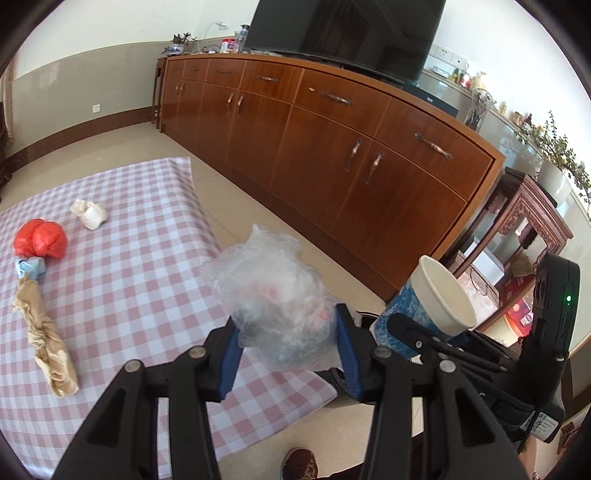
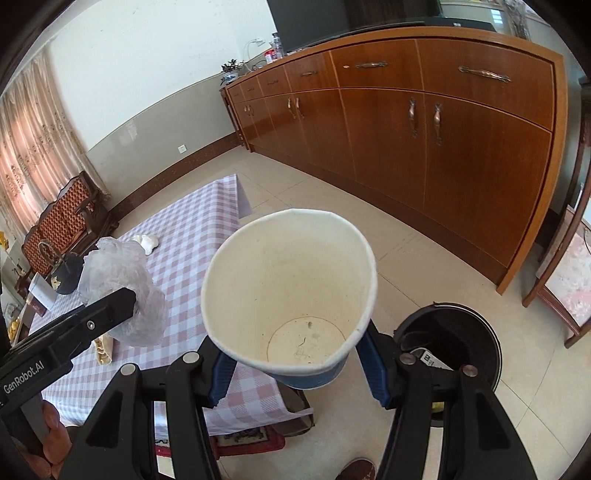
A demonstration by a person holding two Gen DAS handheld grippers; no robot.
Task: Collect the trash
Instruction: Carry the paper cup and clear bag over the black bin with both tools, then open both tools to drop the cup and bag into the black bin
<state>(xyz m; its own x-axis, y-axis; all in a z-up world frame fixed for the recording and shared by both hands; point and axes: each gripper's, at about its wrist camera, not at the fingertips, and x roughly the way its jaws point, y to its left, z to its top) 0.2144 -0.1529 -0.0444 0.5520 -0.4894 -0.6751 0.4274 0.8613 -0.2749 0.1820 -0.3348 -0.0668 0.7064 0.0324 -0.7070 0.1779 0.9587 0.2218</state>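
My left gripper (image 1: 290,363) is shut on a crumpled clear plastic bag (image 1: 275,295), held above the table's near right corner; the bag also shows in the right wrist view (image 2: 122,291). My right gripper (image 2: 295,376) is shut on an empty blue-and-white paper cup (image 2: 291,291), tilted with its mouth toward the camera; the cup also shows in the left wrist view (image 1: 432,306). A black trash bin (image 2: 461,343) stands on the floor just right of the cup. On the checked tablecloth (image 1: 122,288) lie a red bag ball (image 1: 42,238), a white paper wad (image 1: 90,214), a blue scrap (image 1: 31,267) and a twisted brown paper (image 1: 46,332).
A long wooden sideboard (image 1: 332,147) runs along the wall with a TV (image 1: 343,29) on it. A carved side table (image 1: 517,236) stands to the right. A wooden chair (image 2: 565,273) is beyond the bin. A dark kettle (image 2: 66,273) sits at the table's far left.
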